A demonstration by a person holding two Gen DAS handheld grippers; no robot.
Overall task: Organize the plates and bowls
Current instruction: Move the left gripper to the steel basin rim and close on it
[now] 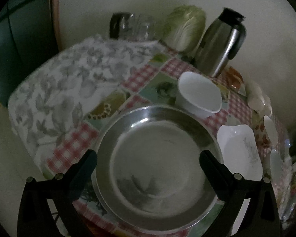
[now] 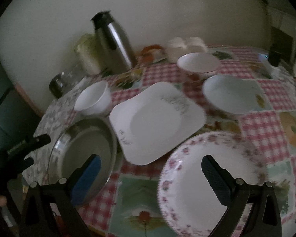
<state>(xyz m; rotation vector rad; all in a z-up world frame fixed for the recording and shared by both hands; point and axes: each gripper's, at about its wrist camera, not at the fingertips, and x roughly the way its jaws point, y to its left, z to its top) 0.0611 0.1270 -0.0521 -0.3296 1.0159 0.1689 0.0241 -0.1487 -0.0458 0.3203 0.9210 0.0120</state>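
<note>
A steel plate (image 1: 157, 162) lies on the counter (image 1: 140, 77) beside a square white plate (image 2: 155, 122); we judge it stiff, slick, best pinched at the rim. Our left hand-held gripper (image 1: 148, 158) and right hand-held gripper (image 2: 151, 166) hover, fingers apart, empty.

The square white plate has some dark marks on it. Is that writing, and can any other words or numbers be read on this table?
No text is readable.
Square white plate: grey marks near two corners, too blurred to tell writing from decoration.
Steel flask: no label visible.
</note>
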